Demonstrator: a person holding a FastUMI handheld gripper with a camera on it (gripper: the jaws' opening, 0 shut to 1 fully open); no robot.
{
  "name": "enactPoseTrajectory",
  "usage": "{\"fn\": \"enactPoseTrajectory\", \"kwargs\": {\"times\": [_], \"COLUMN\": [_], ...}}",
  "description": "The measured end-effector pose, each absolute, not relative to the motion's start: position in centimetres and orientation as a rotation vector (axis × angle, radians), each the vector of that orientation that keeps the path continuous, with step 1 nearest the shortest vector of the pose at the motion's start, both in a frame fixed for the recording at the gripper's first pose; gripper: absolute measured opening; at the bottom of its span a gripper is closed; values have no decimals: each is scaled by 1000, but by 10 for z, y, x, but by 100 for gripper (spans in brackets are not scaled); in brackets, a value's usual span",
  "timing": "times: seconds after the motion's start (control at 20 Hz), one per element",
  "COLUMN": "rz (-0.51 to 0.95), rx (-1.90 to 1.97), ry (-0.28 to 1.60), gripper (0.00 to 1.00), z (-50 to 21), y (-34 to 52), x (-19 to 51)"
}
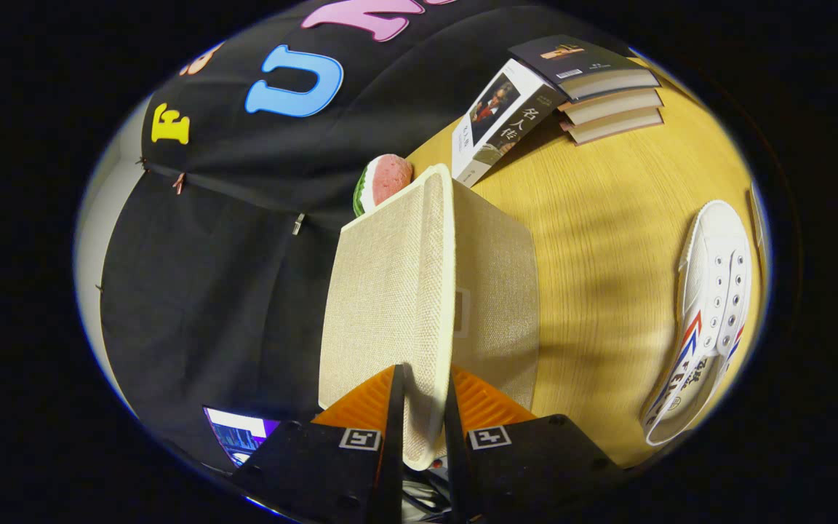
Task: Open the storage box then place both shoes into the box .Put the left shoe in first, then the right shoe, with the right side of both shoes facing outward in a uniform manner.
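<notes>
The gripper [425, 407] clamps both fingers narrowly on the rim of the beige woven-fabric box lid [390, 291], holding it on edge, probably to expose the box. One white canvas shoe [710, 306] lies well apart on the yellow wooden table [608, 240], awaiting loading.

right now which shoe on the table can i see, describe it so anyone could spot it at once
Start at the wooden table and the beige fabric storage box, whose lid the gripper grips at its edge. Beyond the box, across bare table, lies a shoe on its side. It is white canvas with metal eyelets and red and blue stripes, unlike the stacked books.
</notes>
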State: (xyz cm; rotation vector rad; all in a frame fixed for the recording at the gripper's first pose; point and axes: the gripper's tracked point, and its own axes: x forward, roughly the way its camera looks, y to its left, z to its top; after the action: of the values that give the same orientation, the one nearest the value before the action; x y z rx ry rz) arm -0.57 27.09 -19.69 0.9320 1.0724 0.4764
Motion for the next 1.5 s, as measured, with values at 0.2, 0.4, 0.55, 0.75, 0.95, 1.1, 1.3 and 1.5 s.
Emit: {"fn": "enactPoseTrajectory", "kwargs": {"times": [0.2,0.4,0.55,0.75,0.95,1.1,1.3,1.5], "rz": [478,468,494,554,626,692,786,851], "rx": [929,935,910,915,894,887,843,771], "ry": [1056,1052,1010,953,921,900,870,871], "gripper": [11,8,8,8,8,8,8,8], "z": [-197,-191,-173,-134,-96,-62,-28,-17], "y": [269,269,269,285,312,345,408,478], "x": [-3,-2,1,8,16,23,33,25]}}
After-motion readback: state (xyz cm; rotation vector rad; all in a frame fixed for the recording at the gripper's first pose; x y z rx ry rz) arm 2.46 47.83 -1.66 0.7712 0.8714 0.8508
